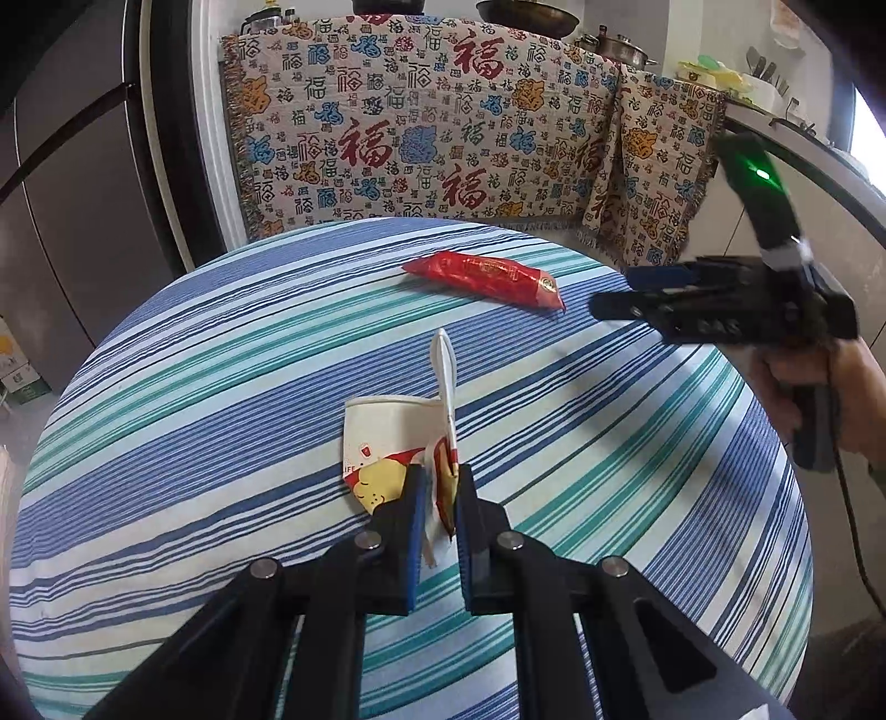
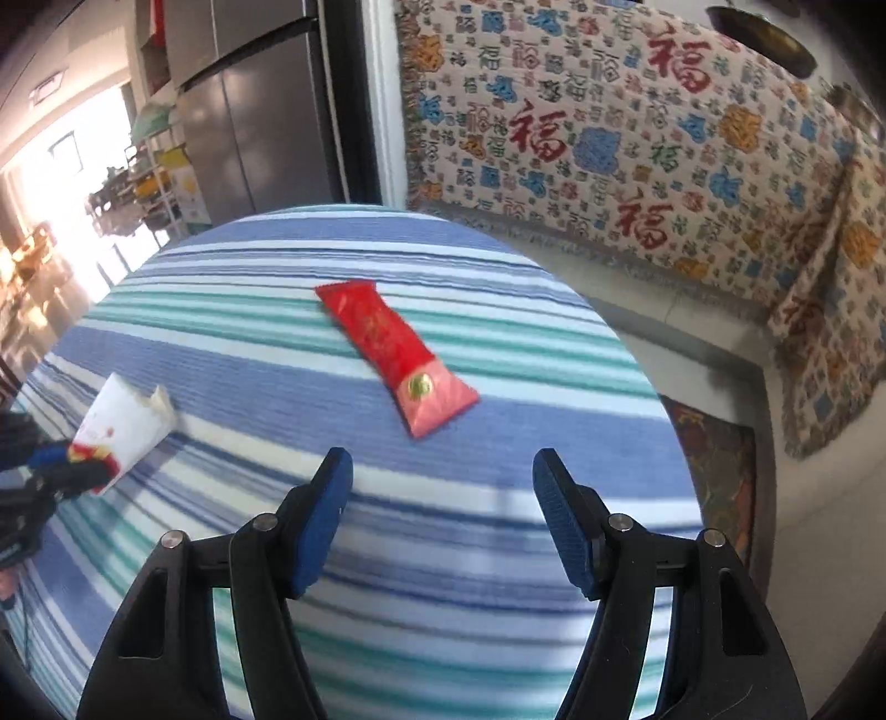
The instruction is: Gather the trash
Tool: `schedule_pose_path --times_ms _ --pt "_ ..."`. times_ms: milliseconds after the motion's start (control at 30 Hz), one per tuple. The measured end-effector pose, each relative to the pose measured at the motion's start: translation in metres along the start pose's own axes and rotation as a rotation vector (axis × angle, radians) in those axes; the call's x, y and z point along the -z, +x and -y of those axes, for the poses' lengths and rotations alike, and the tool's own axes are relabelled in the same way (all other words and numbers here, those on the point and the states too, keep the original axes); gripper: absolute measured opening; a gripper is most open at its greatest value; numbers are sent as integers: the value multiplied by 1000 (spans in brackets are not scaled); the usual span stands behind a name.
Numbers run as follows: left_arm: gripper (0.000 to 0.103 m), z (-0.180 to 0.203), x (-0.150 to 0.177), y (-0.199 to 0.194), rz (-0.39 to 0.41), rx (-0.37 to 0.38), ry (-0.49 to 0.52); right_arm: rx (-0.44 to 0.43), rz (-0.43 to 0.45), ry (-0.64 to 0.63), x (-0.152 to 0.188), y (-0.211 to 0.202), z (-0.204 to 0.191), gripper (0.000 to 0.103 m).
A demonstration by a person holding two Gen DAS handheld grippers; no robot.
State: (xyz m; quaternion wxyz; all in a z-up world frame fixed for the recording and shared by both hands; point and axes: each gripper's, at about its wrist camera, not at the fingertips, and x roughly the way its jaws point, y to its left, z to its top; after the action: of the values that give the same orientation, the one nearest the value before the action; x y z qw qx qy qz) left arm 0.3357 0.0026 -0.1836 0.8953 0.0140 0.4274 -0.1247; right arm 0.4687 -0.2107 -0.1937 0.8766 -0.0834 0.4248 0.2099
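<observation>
With left gripper (image 1: 441, 498) clamped on crushed paper cup (image 1: 382, 443), bring right gripper (image 2: 443, 498), fingers apart, squarely over red wrapper (image 2: 396, 354), seemingly flat, then close low.

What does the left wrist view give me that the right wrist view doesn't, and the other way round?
Only the left wrist view shows the left gripper shut on the crushed paper cup's torn edge, the person's hand holding the right gripper, and the pots on the counter.

Only the right wrist view shows the right gripper open short of the red snack wrapper, the refrigerator and the shelving near the bright window.

Both show the wrapper, the cup, the striped tablecloth and the patterned blanket.
</observation>
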Motion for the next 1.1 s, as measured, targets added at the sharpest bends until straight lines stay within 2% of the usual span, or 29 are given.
schedule_pose_path --times_ms 133,200,267,300,467,567,633,700,767,800,833,867,900,967,1100 --pt "10 -6 7 -6 -4 -2 -14 -19 -44 -50 -27 34 -6 81" --pt "10 -8 10 -7 -9 -1 -19 -12 -67 -63 -31 47 -9 78" --pt "10 -8 13 -9 -8 -7 -22 -41 -117 -44 -31 56 -8 38" --pt "10 -9 17 -11 -7 -10 -27 -16 -113 -34 -28 54 -9 31" --pt "10 -9 34 -26 18 -30 -53 19 -69 96 17 5 -17 31" --pt "10 -3 53 -36 24 -33 -74 103 -82 177 66 -33 -39 31" --pt "11 2 66 -39 26 -41 -75 106 -84 233 102 -54 -61 31" --pt "14 8 79 -39 16 -46 -77 110 -42 254 129 -72 -82 34" --pt "15 11 89 -41 22 -42 -77 131 -24 249 149 -82 -100 46" --pt "23 10 91 -45 24 -41 -75 106 -36 255 154 -83 -106 63" --pt "53 8 93 -46 12 -36 -82 93 -18 244 158 -87 -112 69" --pt "67 5 95 -47 4 -34 -96 87 -26 240 161 -88 -117 70" --pt "78 3 99 -48 1 -39 -109 94 -23 233 162 -89 -121 70" --pt "77 0 106 -47 -20 -38 -113 92 -23 212 165 -91 -125 71" --pt "77 6 112 -47 -20 -81 -80 89 -18 195 166 -88 -126 74"
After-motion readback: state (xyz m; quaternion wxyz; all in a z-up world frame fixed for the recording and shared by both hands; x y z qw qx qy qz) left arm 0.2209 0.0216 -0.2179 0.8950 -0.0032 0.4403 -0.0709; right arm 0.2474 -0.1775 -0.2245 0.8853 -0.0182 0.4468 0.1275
